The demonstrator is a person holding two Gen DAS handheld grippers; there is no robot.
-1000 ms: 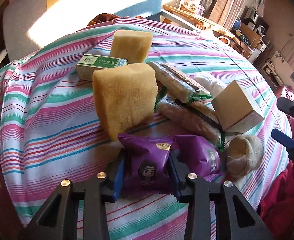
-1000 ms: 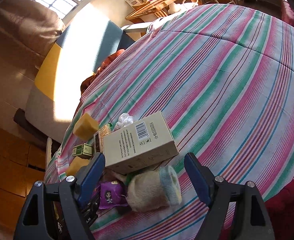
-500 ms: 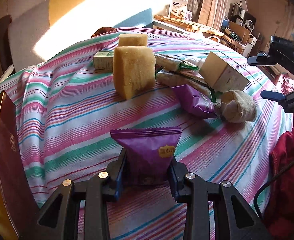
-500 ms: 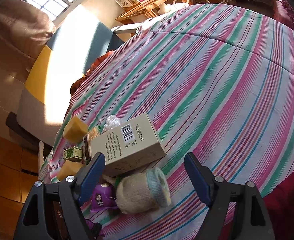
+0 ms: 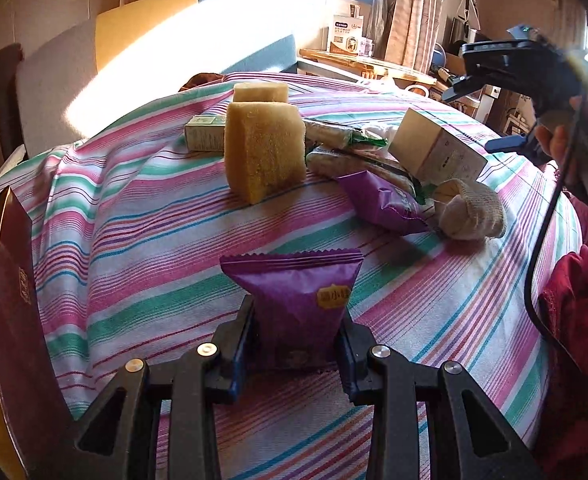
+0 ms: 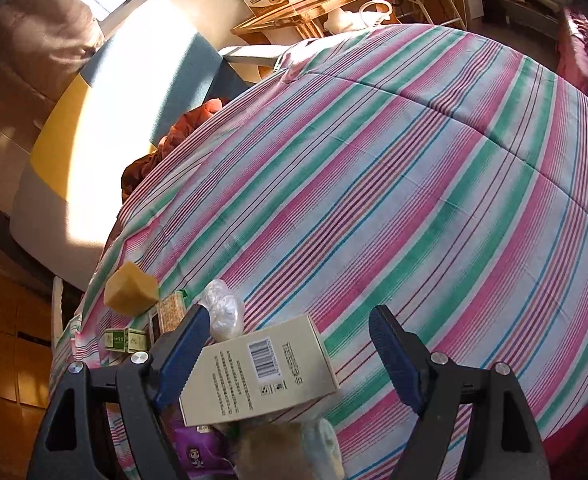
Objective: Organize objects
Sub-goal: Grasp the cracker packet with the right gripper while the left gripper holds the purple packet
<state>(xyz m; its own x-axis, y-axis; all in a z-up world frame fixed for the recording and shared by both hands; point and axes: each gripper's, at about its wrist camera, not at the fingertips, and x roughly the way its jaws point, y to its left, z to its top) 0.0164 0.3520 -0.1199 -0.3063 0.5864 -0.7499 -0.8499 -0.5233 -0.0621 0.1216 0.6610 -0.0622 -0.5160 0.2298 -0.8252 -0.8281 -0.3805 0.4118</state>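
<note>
Left wrist view: a purple snack packet [image 5: 294,300] is being held between the closed left tongs [image 5: 296,344], low centre. Right tongs [image 6: 282,352] are being kept wide over a beige box [image 6: 254,372] on the striped cloth [image 6: 414,200].

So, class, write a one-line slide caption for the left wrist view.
Left gripper shut on a purple snack packet above a striped cloth, with sponges, boxes and a sock behind.
</note>
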